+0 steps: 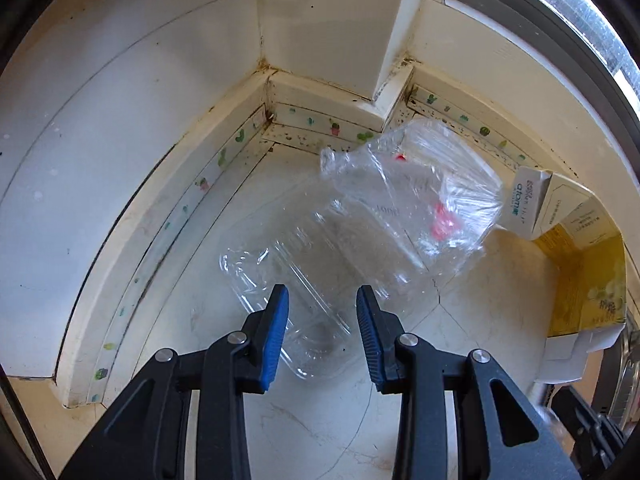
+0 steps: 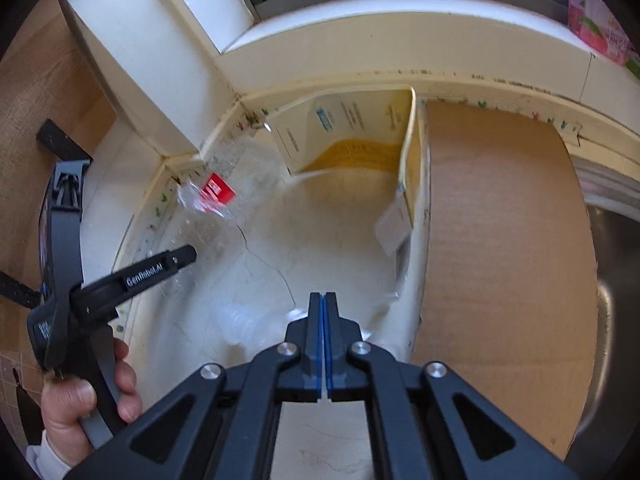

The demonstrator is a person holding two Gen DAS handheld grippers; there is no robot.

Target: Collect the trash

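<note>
Pale counter (image 1: 328,420): crumpled clear plastic bag (image 1: 420,200); left tool (image 1: 322,296) spread, right tool (image 2: 324,300) pressed together.

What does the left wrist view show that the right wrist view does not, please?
Only the left wrist view shows the left gripper from behind, jaws apart over a clear plastic clamshell container. Only the right wrist view shows the shut right gripper, a brown cardboard sheet and the hand holding the left gripper. Both show the clear plastic bag and yellow-and-white carton.
</note>
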